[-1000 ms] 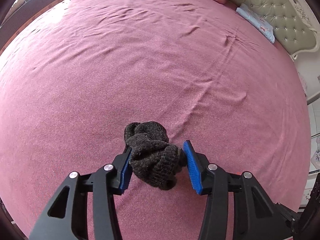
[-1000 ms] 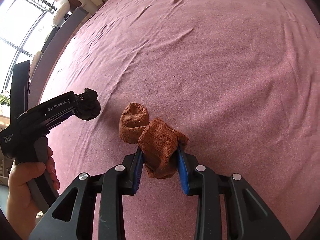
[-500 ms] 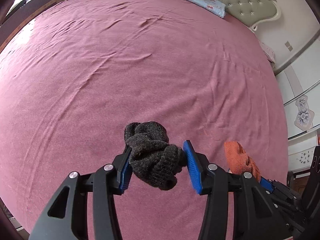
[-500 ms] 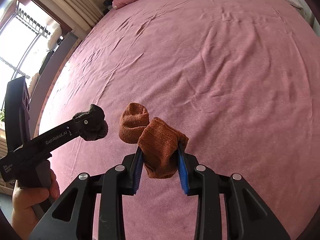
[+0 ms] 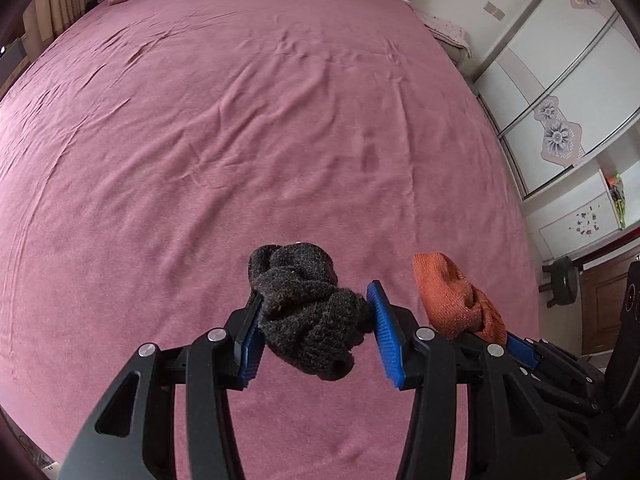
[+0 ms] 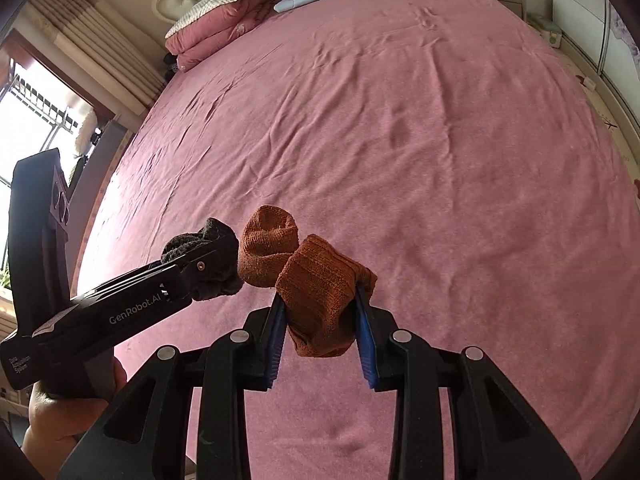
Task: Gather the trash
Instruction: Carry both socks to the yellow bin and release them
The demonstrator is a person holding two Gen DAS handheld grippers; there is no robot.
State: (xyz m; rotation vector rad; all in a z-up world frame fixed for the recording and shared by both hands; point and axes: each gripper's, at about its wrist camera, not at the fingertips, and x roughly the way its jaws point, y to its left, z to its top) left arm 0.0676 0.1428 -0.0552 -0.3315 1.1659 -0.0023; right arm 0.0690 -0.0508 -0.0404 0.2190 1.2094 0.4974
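Since 1 second ago, both grippers swung closer together above the bed (image 5: 280, 120).
Left gripper (image 5: 316, 326): clamped on dark sock (image 5: 308, 316).
Right gripper (image 6: 320, 326): clamped on orange sock (image 6: 316, 292).
Both socks likely light, soft, compressible; mid-bundle pinch suits.

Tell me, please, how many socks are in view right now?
2: a dark grey sock clamped in the left gripper, and an orange sock clamped in the right gripper, both above the bed. None looks hidden.
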